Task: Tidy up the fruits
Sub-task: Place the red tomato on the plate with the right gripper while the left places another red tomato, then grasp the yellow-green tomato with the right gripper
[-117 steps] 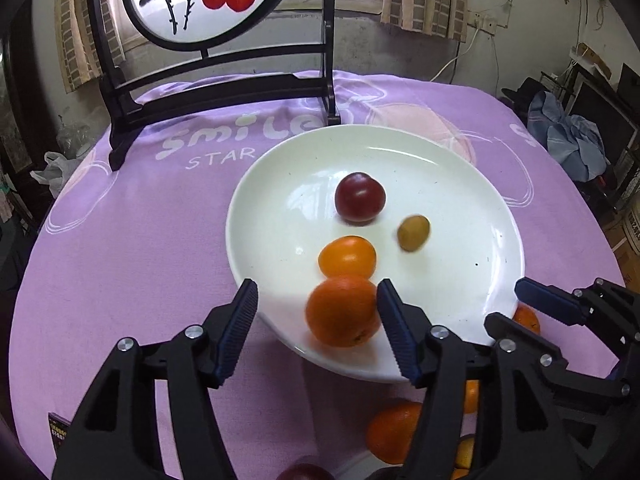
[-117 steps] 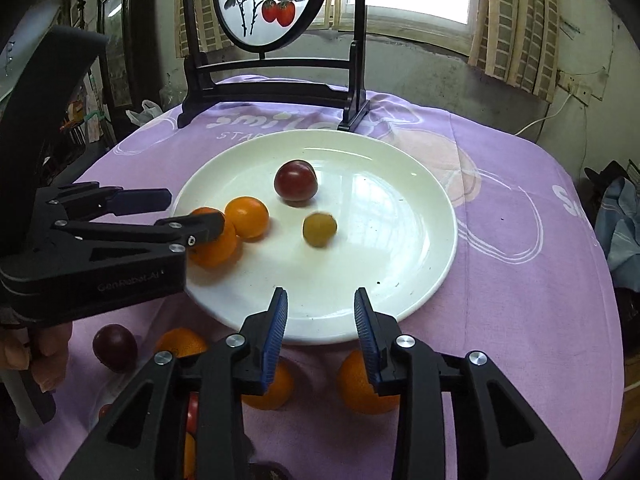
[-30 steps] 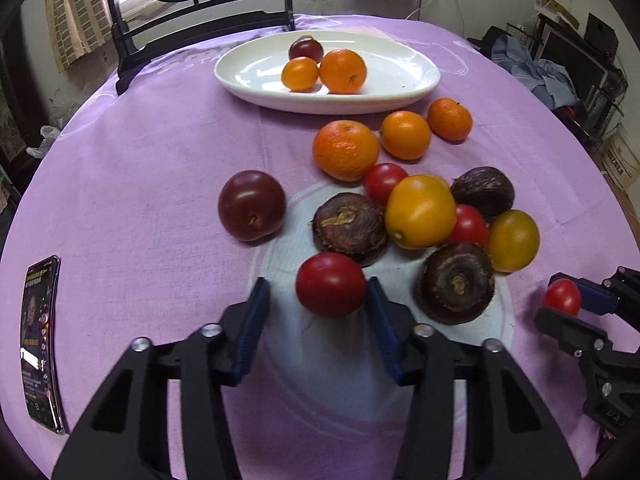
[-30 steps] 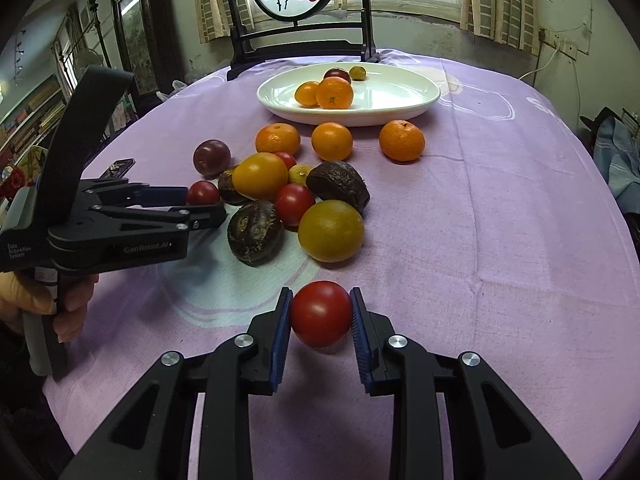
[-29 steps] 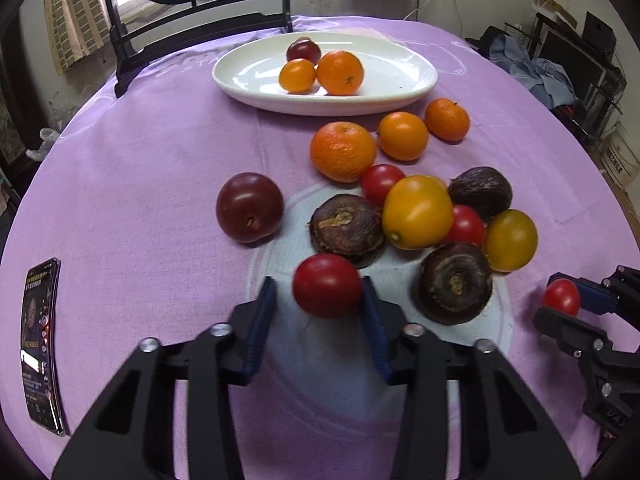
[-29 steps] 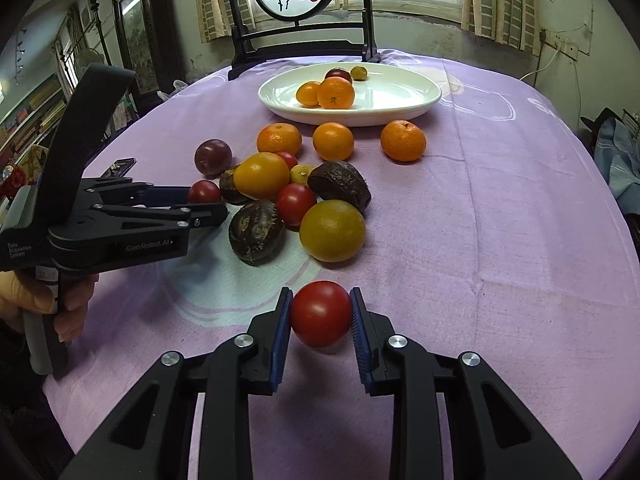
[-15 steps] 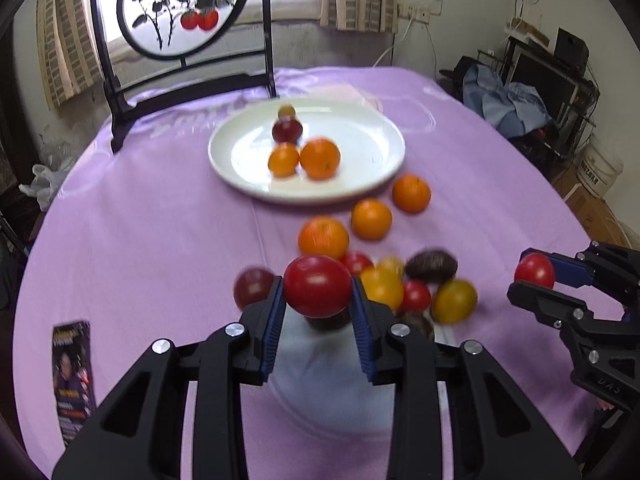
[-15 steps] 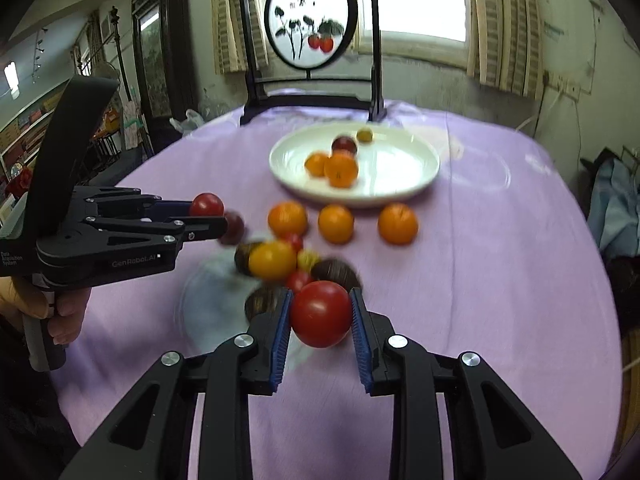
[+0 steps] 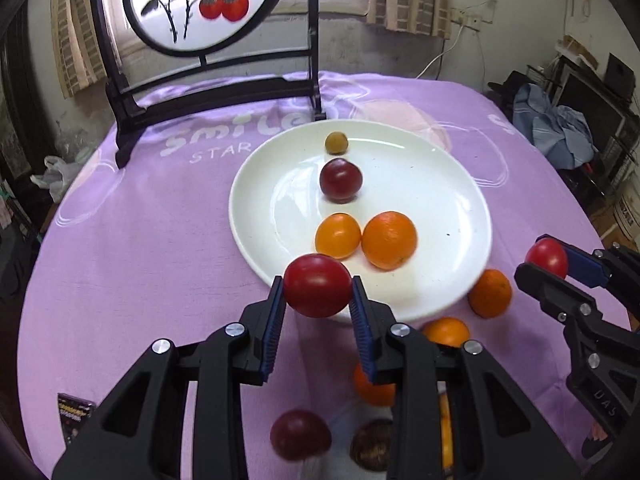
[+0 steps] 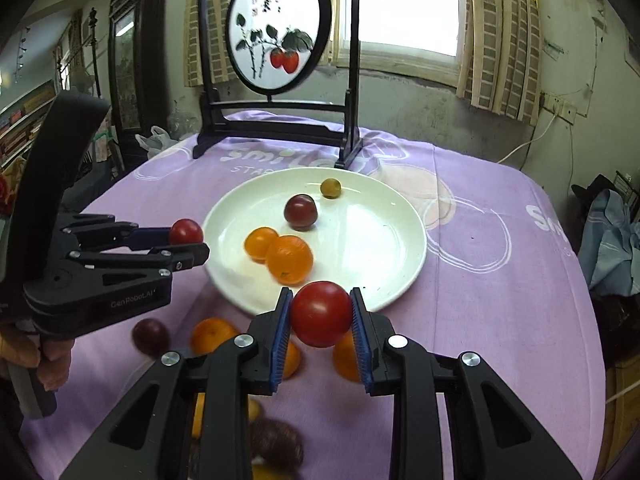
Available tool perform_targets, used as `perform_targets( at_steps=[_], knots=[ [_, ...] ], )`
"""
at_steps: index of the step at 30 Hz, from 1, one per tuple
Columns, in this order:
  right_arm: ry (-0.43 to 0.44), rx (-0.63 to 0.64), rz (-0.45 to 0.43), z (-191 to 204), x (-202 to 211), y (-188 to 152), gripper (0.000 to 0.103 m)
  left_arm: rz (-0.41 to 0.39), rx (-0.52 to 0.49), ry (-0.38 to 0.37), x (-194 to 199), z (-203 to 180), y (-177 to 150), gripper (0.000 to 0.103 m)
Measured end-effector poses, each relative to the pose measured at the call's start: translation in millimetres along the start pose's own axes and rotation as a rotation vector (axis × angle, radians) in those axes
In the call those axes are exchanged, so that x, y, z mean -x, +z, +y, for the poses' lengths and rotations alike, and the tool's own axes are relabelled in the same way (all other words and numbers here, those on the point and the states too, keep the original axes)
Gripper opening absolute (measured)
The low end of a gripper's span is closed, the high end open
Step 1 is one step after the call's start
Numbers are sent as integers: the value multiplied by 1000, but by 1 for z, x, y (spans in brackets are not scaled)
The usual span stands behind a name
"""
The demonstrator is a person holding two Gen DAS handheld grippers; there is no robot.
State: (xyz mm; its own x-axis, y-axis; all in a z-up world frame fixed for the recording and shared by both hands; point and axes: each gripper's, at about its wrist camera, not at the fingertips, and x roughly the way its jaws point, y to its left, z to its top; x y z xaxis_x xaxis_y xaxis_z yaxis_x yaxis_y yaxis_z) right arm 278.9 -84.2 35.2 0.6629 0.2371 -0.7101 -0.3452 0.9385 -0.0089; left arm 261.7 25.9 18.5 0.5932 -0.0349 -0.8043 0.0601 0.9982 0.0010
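Note:
My left gripper (image 9: 318, 286) is shut on a red tomato (image 9: 317, 285), held in the air over the near rim of the white plate (image 9: 452, 184). My right gripper (image 10: 321, 314) is shut on another red tomato (image 10: 321, 313), also raised just short of the plate (image 10: 380, 240). On the plate lie an orange (image 9: 389, 240), a smaller orange fruit (image 9: 337, 236), a dark red plum (image 9: 340, 181) and a small olive-coloured fruit (image 9: 336, 143). The right gripper with its tomato (image 9: 546, 258) shows at the right of the left wrist view. The left gripper's tomato (image 10: 185, 232) shows left of the plate in the right wrist view.
Loose oranges (image 9: 489, 293), a dark plum (image 9: 300, 434) and brown wrinkled fruits (image 10: 276, 444) lie on the purple tablecloth (image 9: 140, 240) below the grippers. A black framed round screen (image 9: 200, 4) stands behind the plate. A phone (image 9: 74, 412) lies near the left edge. A hand (image 10: 44, 364) holds the left gripper.
Both grippers lifted their red tomatoes off the cloth and carried them forward, from beside the fruit pile to the plate's near rim. The left closed on its tomato first.

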Motion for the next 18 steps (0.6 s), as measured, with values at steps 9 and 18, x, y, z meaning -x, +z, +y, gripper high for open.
perform_targets(
  at_steps=[9,18],
  knots=[
    [3,4,80,3,-49,1,35,34,10,33,-36,2,12,44],
    [4,-37,76,-8,-25,-16,40,-22,14,24,-9,3,-3,71]
  ],
)
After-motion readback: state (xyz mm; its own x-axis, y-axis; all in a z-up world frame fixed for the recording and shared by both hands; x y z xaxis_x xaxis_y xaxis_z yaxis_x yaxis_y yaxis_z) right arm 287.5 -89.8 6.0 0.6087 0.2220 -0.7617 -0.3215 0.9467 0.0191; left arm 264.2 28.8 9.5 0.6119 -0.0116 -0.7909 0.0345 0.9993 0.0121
